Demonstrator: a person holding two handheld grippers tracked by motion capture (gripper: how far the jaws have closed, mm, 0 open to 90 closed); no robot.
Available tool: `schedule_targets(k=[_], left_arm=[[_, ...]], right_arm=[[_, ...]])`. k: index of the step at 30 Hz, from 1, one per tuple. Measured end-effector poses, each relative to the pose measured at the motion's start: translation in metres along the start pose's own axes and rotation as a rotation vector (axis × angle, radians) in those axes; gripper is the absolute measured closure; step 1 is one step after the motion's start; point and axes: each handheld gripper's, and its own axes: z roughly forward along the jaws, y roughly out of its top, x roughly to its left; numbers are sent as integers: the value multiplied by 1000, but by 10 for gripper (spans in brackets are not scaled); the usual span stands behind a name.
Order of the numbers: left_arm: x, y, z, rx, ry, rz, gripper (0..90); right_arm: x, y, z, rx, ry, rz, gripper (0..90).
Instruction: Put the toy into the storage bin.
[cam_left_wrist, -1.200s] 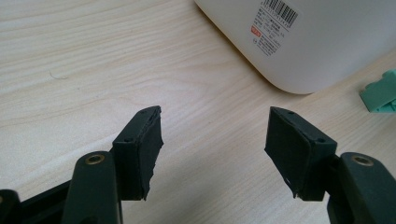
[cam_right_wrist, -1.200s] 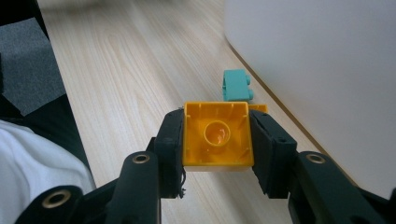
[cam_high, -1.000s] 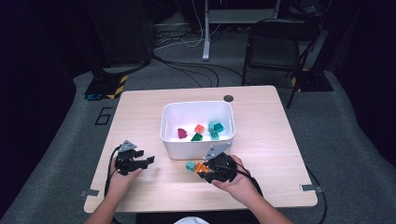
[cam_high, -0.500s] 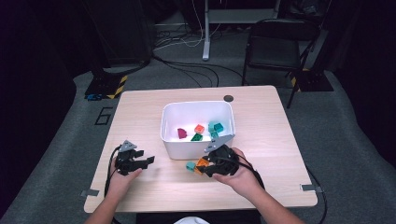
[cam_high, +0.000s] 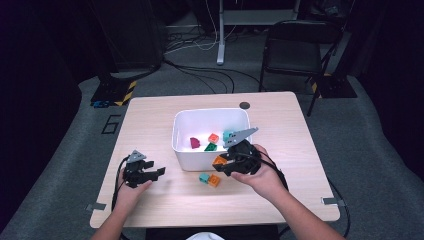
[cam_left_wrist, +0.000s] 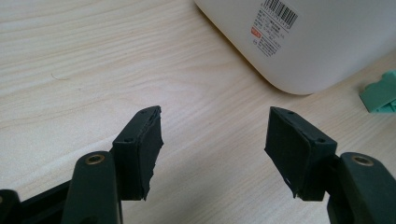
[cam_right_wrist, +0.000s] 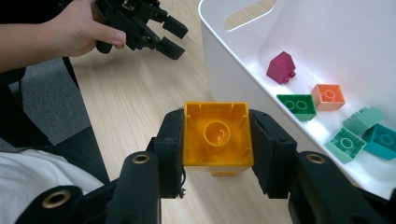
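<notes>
Right claw (cam_right_wrist: 217, 140): we see it clamped on the orange brick (cam_right_wrist: 217, 135), a pad flat against each side wall, the hollow underside with its round tube facing the camera.
Brick in high view: we find the same orange brick (cam_high: 219, 160) held clear of the surface (cam_high: 150, 120), at the near right corner of the white bin (cam_high: 182, 150) and just outside its wall.
Deciding relation: we judge the bin's opening to lie ahead and to the right of the held brick in the right claw view; the rim (cam_right_wrist: 233, 88) stands between brick and bin floor, so the load would have to pass over that rim before release.
Brick axis: we read the brick as square, with no long axis to align.
Loose pieces: a teal brick (cam_high: 204, 177) and a second orange brick (cam_high: 214, 180) lie touching on the surface just in front of the bin.
Left claw (cam_left_wrist: 215, 140): its pads stand apart with nothing between them, low over bare surface, well left of the bin.
Nearer hand: we take the right hand (cam_high: 262, 175) to be the nearer to the bin.
Bin contents: magenta (cam_right_wrist: 281, 67), green (cam_right_wrist: 299, 105), peach (cam_right_wrist: 328, 95) and teal pieces (cam_right_wrist: 348, 142) lie on the bin floor.
</notes>
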Motion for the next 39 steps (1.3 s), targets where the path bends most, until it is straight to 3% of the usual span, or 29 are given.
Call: schedule_targets(k=[8, 19, 31, 39], left_arm=[[0, 0, 0, 0, 0, 0, 360], [1, 0, 0, -1, 2, -4, 360], [1, 0, 0, -8, 6, -5, 360], [2, 0, -1, -4, 1, 0, 360]], right_arm=[[-6, 18, -9, -5, -16, -5, 582], [-24, 43, -12, -23, -66, 1, 582], [-44, 64, 9, -22, -96, 41, 582], [-58, 79, 27, -24, -123, 43, 582]])
